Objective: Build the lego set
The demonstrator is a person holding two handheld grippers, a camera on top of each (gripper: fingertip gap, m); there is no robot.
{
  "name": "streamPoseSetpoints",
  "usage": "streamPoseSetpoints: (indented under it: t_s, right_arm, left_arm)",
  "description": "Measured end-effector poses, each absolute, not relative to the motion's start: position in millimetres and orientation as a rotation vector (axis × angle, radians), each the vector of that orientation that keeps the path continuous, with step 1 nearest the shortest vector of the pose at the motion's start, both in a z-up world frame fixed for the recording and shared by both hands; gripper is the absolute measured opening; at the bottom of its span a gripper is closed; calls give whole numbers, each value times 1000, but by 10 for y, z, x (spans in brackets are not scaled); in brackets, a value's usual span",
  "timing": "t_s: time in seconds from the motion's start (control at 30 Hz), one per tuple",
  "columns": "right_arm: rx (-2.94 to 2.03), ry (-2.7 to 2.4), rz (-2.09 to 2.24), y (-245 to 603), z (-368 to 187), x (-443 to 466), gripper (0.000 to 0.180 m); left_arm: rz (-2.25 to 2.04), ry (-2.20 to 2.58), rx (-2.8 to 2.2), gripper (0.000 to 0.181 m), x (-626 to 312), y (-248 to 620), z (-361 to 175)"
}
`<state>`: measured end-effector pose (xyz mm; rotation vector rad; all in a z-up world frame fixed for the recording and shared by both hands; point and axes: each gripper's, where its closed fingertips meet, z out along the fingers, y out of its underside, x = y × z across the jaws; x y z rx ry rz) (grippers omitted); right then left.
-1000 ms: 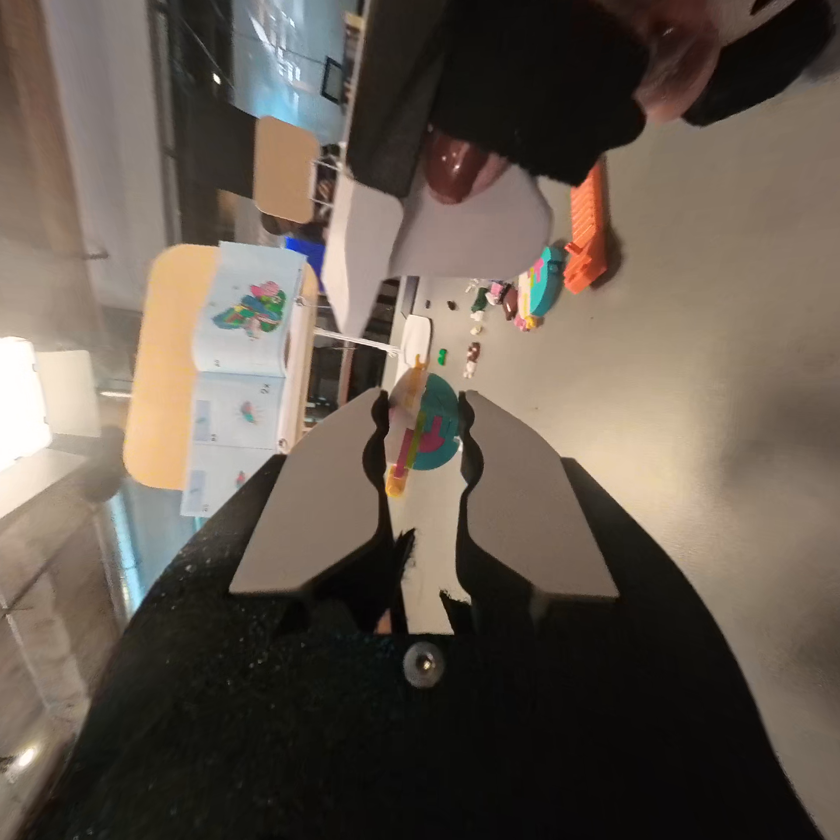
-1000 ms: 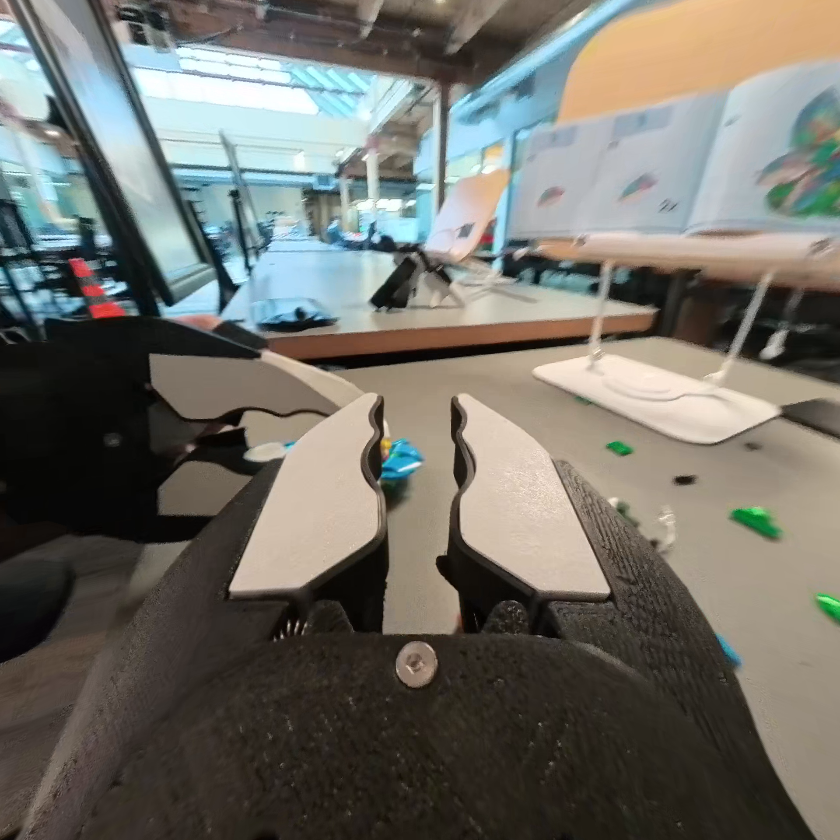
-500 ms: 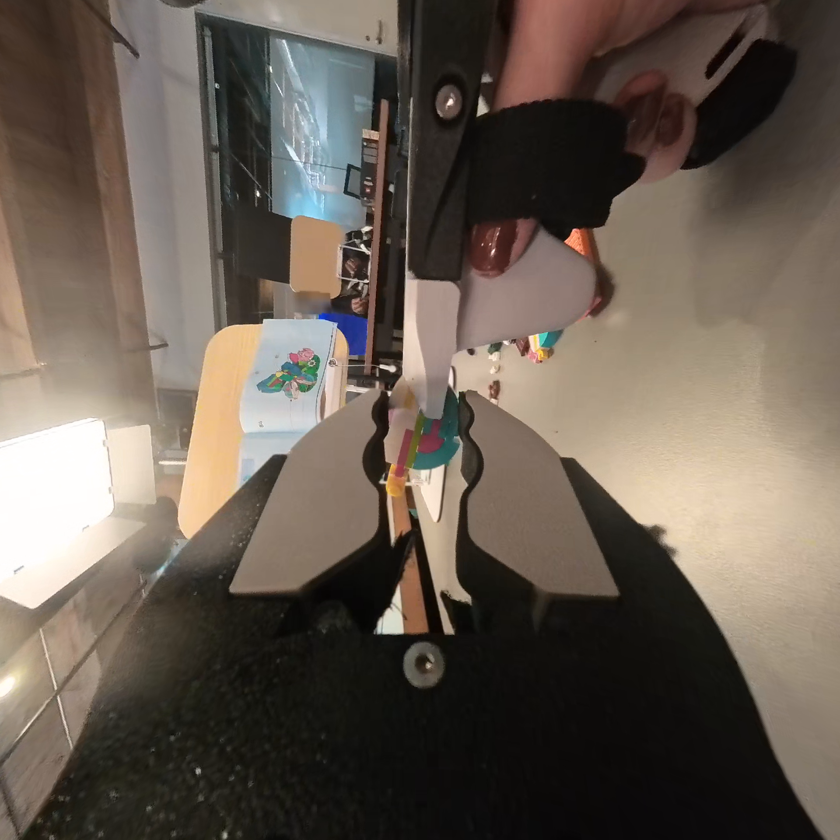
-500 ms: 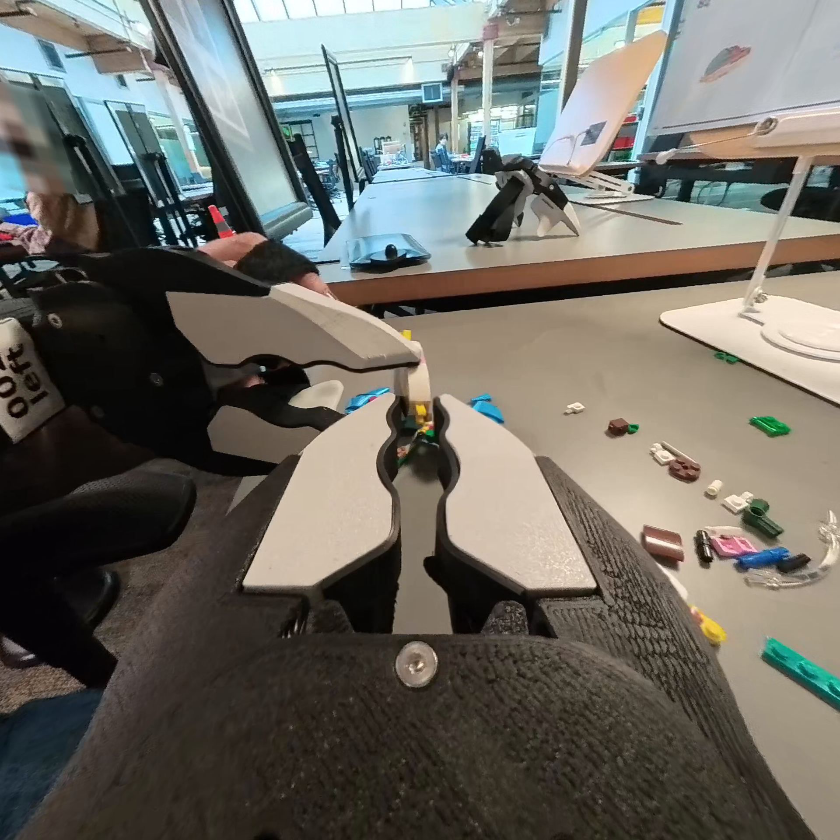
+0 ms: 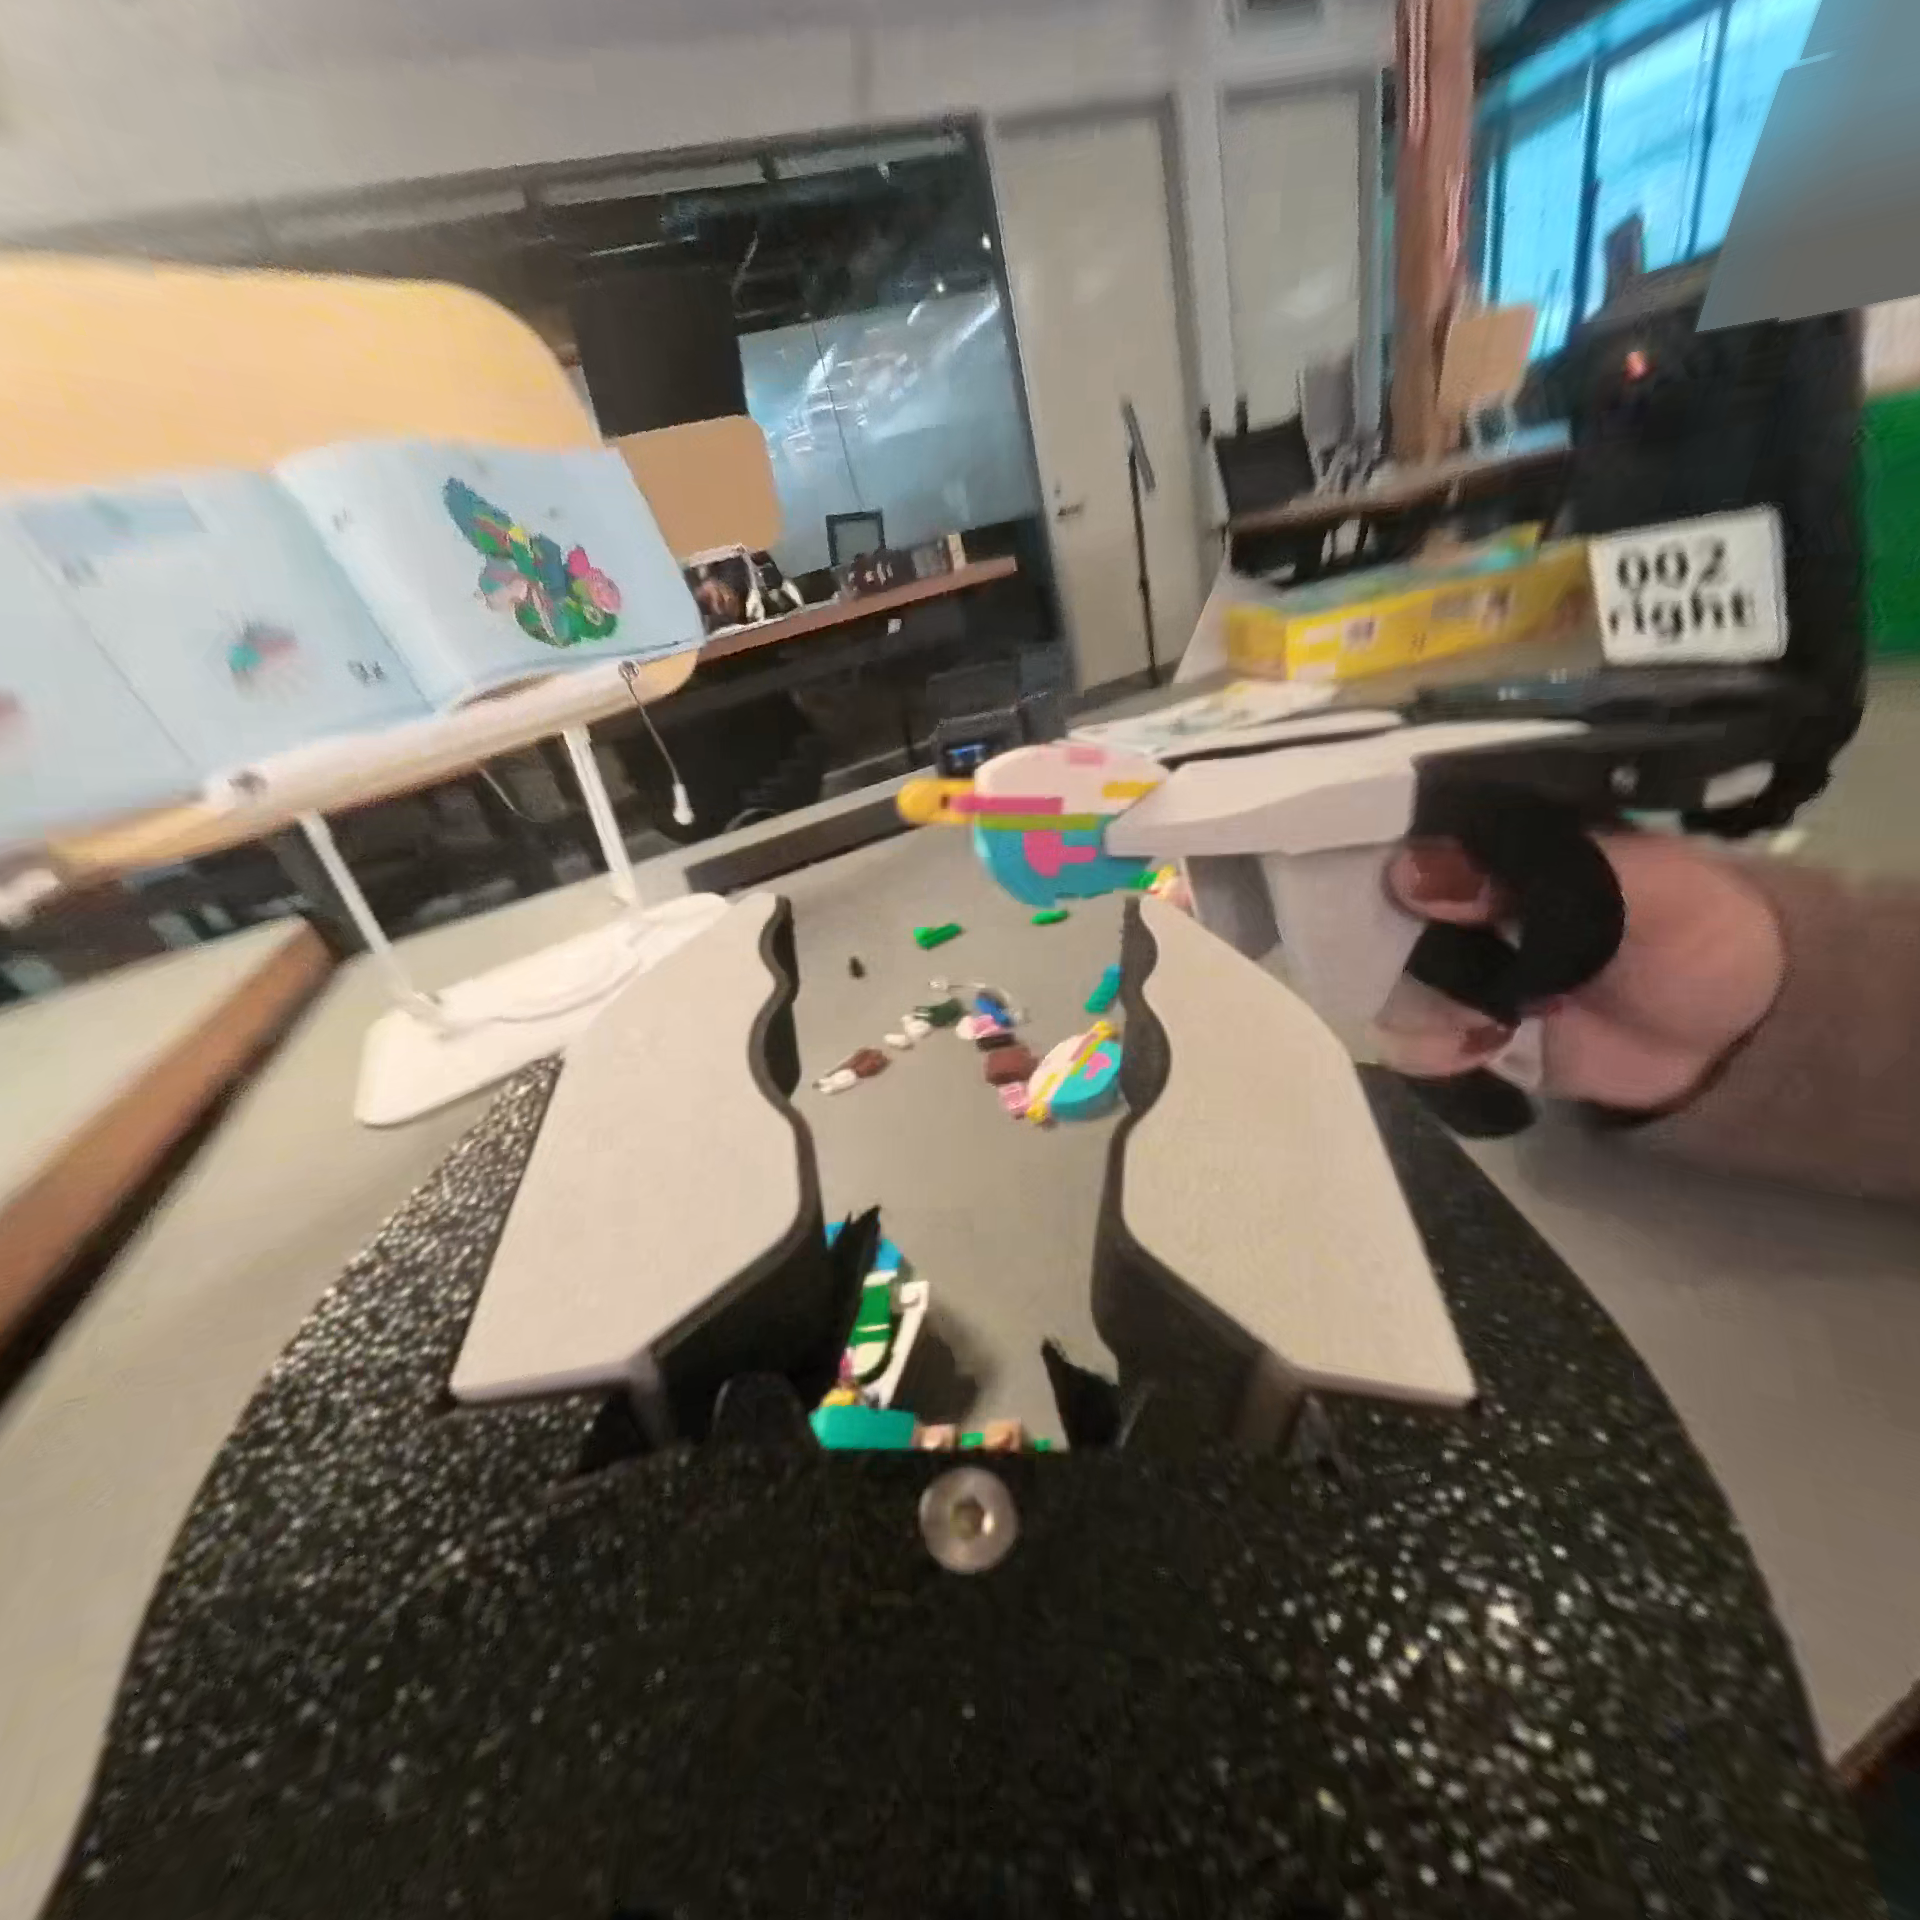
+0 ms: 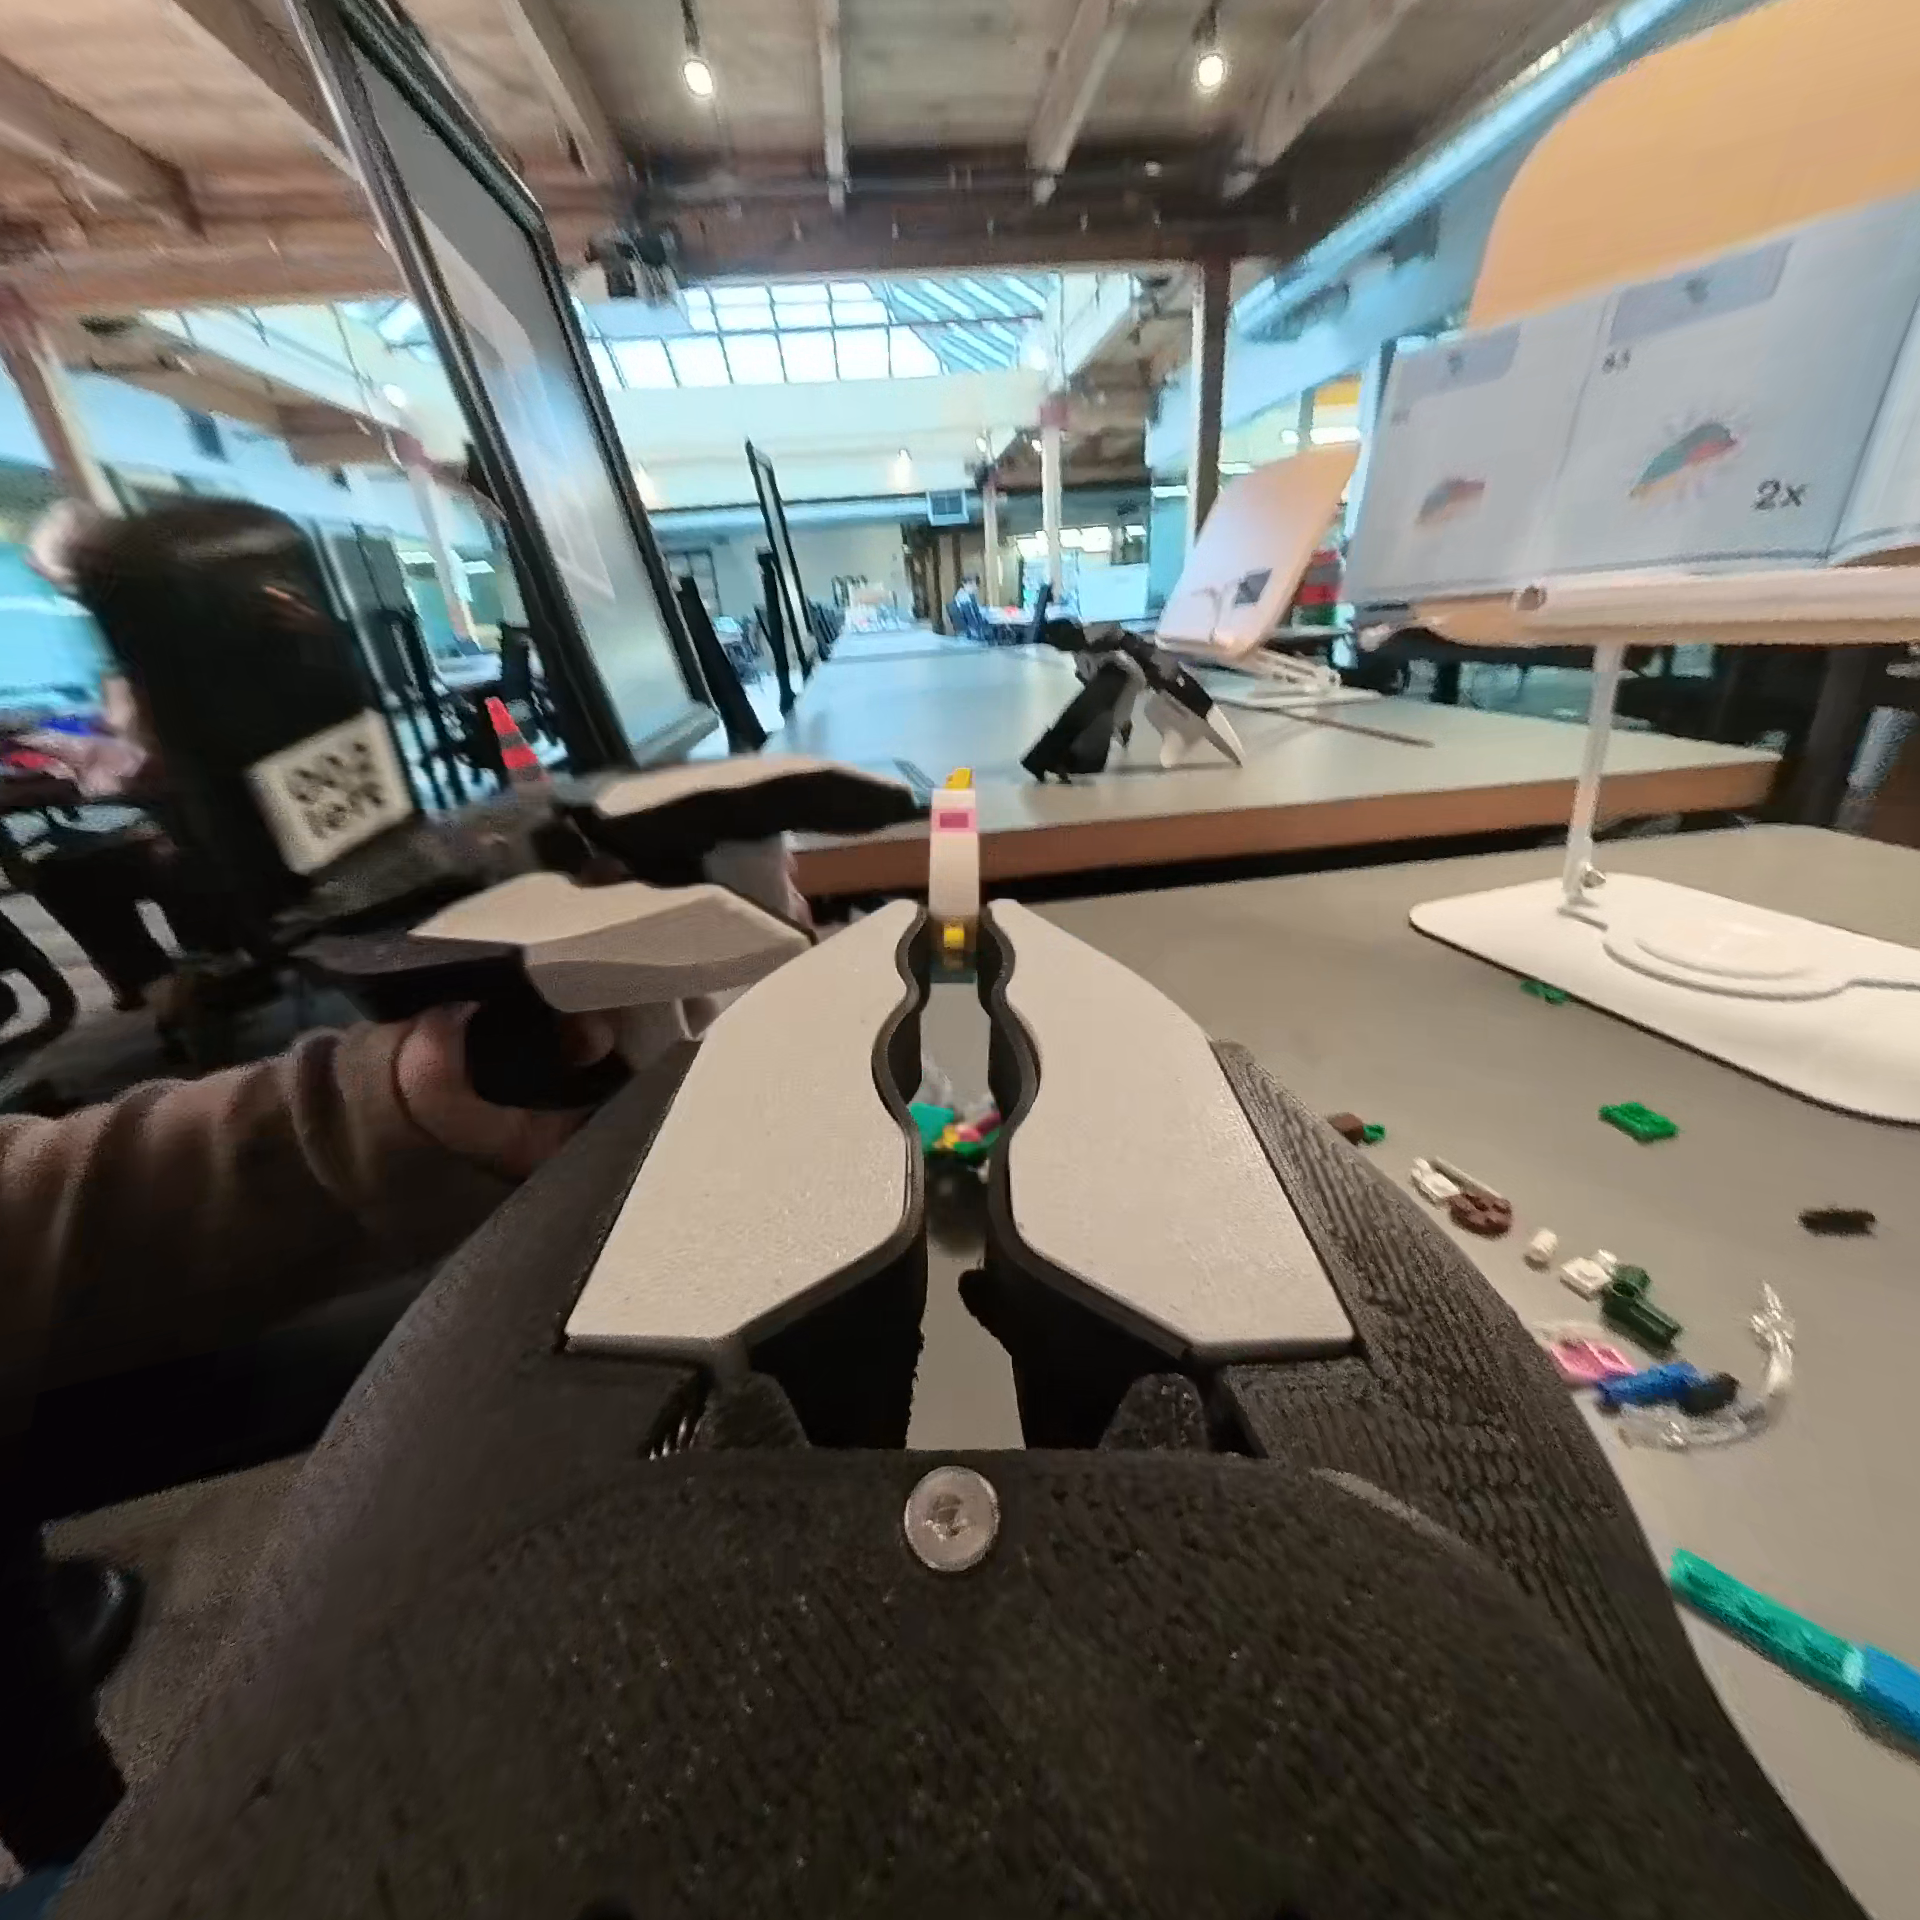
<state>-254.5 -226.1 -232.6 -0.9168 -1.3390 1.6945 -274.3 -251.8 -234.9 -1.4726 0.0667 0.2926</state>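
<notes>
Your right gripper (image 6: 951,920) is clamped on a flat, rounded lego assembly of white, pink, teal and yellow plates (image 6: 954,862), held edge-on between the grey fingertips so that most of it stands above and beyond them; in the left wrist view the same assembly (image 5: 1049,831) appears broadside, projecting from the tips of the right gripper (image 5: 1127,831), clear above the table. Your left gripper (image 5: 956,925) has its jaws well apart with nothing between them; in the right wrist view it (image 6: 831,883) sits to the left of your right gripper's tips, just beside the held assembly, though contact cannot be judged. Directly ahead of the left gripper, on the grey table (image 5: 1507,1299), lies a second rounded assembly of teal, pink and white plates (image 5: 1081,1075), next to the right finger's inner edge in the view, with a scatter of small loose bricks in brown, white, green and pink (image 5: 935,1029) just beyond it. More coloured pieces (image 5: 873,1340) show low between the left gripper's finger bases. To the right of the right gripper lie further loose pieces (image 6: 1621,1320) and a long teal and blue plate (image 6: 1808,1652). An open pale-blue instruction booklet (image 5: 343,582) rests on a white stand (image 5: 499,997) ahead and to the left of the left gripper.
</notes>
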Motion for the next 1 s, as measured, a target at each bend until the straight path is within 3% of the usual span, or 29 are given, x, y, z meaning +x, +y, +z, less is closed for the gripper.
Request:
streamPoseSetpoints:
  t_s: [0.03, 0.2, 0.33, 0.47, 0.77, 0.87, 1.0]
  right_arm:
    - [-899, -1324, 1728, -2271, -2287, -2520, 7]
    - [-804, -1317, 1862, -2373, -2174, -2413, 7]
    - [-769, -1317, 1953, -2421, -2136, -2361, 6]
    - [-781, -1314, 2034, -2433, -2126, -2350, 6]
    - [-779, -1331, 2062, -2481, -2150, -2355, 7]
    - [-821, -1318, 1984, -2424, -2186, -2417, 30]
    - [-842, -1333, 1920, -2369, -2218, -2446, 33]
  left_arm:
    - [242, 25, -1472, 62, -2774, -2515, -2360]
    - [-238, -52, -1436, 64, -2589, -2415, -2347]
    - [-514, -25, -1279, 50, -2422, -2429, -2149]
    - [-563, 6, -1221, 28, -2396, -2468, -2111]
    - [-565, 38, -1205, 10, -2373, -2513, -2112]
    - [-548, 21, -1252, 7, -2412, -2511, -2141]
    - [-437, 10, -1424, 7, -2499, -2490, -2304]
